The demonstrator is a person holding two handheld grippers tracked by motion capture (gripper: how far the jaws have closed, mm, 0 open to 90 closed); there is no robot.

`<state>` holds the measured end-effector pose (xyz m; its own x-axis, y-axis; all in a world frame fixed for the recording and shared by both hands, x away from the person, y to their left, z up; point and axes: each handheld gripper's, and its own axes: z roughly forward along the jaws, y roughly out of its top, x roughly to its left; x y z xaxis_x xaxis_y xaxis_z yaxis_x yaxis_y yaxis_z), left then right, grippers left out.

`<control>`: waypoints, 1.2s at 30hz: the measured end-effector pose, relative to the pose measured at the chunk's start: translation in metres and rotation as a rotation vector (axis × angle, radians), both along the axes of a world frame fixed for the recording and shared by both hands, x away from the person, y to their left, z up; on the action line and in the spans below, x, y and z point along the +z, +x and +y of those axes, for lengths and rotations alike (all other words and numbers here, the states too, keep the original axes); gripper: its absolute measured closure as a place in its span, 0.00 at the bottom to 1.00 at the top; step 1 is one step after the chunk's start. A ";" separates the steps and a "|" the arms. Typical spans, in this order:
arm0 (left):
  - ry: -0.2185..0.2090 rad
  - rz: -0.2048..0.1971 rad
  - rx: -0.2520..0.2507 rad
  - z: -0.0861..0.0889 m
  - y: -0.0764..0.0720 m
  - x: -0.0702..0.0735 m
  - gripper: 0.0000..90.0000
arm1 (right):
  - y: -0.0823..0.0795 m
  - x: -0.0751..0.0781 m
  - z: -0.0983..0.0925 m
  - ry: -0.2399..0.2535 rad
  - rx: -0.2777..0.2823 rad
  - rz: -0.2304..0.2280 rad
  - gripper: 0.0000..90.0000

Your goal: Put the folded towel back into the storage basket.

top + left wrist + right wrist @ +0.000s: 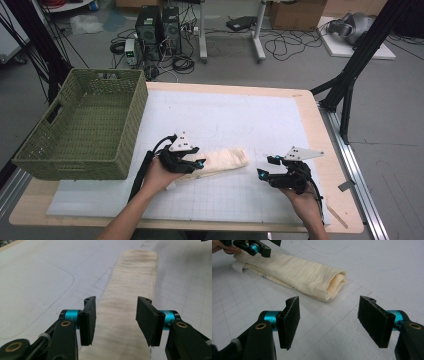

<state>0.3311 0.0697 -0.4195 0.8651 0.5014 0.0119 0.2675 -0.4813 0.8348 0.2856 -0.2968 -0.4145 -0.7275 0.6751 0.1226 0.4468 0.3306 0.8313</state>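
Cream cloth, folded into a long narrow roll (220,161), lies on the white gridded mat (240,125) that covers the wooden worktop (320,130), a little near of the middle and slanting from near-left to far-right. Its right end shows the layered fold in the right gripper view (335,282).

At the roll's left end sits the left gripper (192,166), held in the person's left hand (157,177). In the left gripper view its jaws are parted and straddle the cloth (125,302), one pad on each side of it; the pads (90,317) do not press on the fabric, so the cloth is released.

Well to the right of the roll, apart from it, the right gripper (265,172) rests in the right hand (305,200). Its jaws stand wide with nothing between them but bare mat (329,322), and they point toward the roll's right end.

A green woven basket (85,125) stands at the far-left of the worktop, overhanging its left edge, near the left gripper but not touching the cloth.
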 end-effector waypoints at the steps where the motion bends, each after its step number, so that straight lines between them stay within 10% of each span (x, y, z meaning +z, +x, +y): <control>1: 0.008 0.004 -0.001 -0.002 0.001 -0.002 0.57 | 0.000 0.000 0.000 0.002 -0.004 0.000 0.37; 13: 0.051 0.165 -0.077 -0.005 0.010 -0.018 0.52 | 0.000 -0.001 0.000 -0.009 0.001 -0.006 0.37; 36: 0.136 0.105 -0.094 -0.014 0.004 -0.020 0.46 | 0.000 0.000 0.005 -0.011 0.003 -0.014 0.37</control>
